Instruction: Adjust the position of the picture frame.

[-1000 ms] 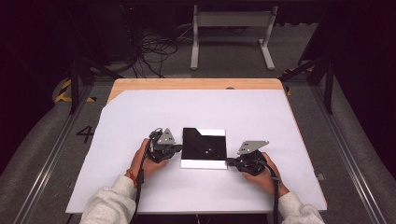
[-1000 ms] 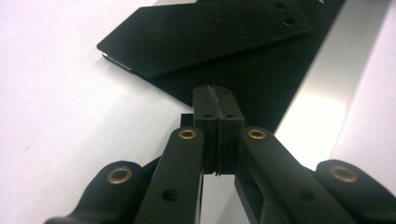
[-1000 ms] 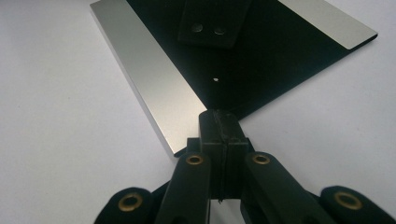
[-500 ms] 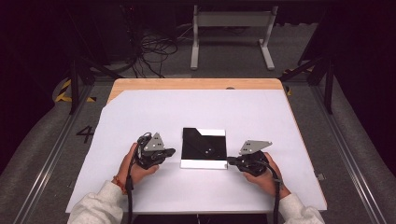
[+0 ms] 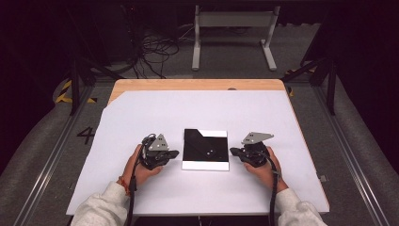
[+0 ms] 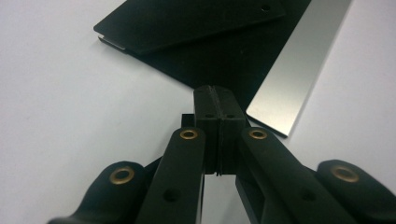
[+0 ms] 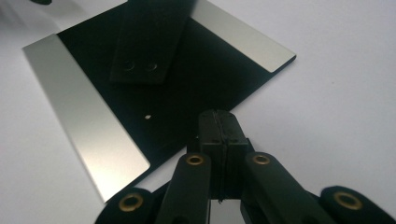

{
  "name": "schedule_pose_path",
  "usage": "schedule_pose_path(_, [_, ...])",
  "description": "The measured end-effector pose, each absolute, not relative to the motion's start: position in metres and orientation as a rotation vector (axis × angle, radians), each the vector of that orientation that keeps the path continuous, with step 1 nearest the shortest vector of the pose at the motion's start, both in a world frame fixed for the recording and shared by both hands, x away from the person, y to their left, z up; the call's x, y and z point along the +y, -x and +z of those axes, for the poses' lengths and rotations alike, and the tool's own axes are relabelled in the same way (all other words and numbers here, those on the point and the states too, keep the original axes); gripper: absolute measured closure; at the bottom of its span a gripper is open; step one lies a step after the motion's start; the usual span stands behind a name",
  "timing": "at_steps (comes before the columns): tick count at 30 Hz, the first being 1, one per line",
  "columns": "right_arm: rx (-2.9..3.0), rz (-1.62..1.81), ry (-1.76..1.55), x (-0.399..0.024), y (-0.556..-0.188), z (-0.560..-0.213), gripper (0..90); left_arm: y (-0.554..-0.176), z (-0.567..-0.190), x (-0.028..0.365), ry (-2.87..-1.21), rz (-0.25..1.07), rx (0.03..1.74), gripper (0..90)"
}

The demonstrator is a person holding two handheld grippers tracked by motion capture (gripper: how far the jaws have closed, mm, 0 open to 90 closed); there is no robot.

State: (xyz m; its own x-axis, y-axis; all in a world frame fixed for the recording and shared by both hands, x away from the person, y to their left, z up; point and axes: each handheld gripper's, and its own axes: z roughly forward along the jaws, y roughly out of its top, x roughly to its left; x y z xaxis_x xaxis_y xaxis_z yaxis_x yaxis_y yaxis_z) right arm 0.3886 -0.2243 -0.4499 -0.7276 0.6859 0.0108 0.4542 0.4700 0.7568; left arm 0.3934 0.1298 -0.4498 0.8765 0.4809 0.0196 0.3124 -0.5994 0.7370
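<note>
A black plate [image 5: 205, 148] with silvery strips along two edges lies flat near the middle of the white tabletop [image 5: 207, 108], between the two grippers. The left gripper [image 5: 175, 153] rests on the tabletop just beside the plate's left edge, its jaws pressed together with nothing between them. The right gripper [image 5: 233, 151] sits at the plate's right edge, jaws likewise closed and empty. In the left gripper view a smaller black slab [image 6: 187, 21] with a hole near one corner lies on top of the plate [image 6: 224, 65], and the closed jaw tips reach the plate's near corner
</note>
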Motion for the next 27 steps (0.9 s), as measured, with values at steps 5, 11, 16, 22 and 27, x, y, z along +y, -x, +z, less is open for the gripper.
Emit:
schedule_pose_path(5, [2.400,1.124,-1.005,-0.222,-0.400,-0.450,90.0,-0.404,-0.456,0.121,-2.252,0.262,0.591,89.8])
schedule_pose_path(11, [2.377,1.140,-1.016,-0.218,-0.411,-0.447,90.0,-0.411,-0.457,0.118,-2.230,0.266,0.609,89.8])
schedule_pose_path(16, [2.367,1.132,-1.016,-0.216,-0.416,-0.447,90.0,-0.416,-0.457,0.121,-2.230,0.290,0.621,89.9])
schedule_pose_path(22, [2.356,1.107,-1.051,-0.218,-0.423,-0.453,90.0,-0.427,-0.456,0.130,-2.187,0.291,0.683,89.9])
schedule_pose_path(27, [2.353,1.069,-1.036,-0.214,-0.428,-0.452,90.0,-0.442,-0.447,0.135,-2.163,0.297,0.708,89.9])
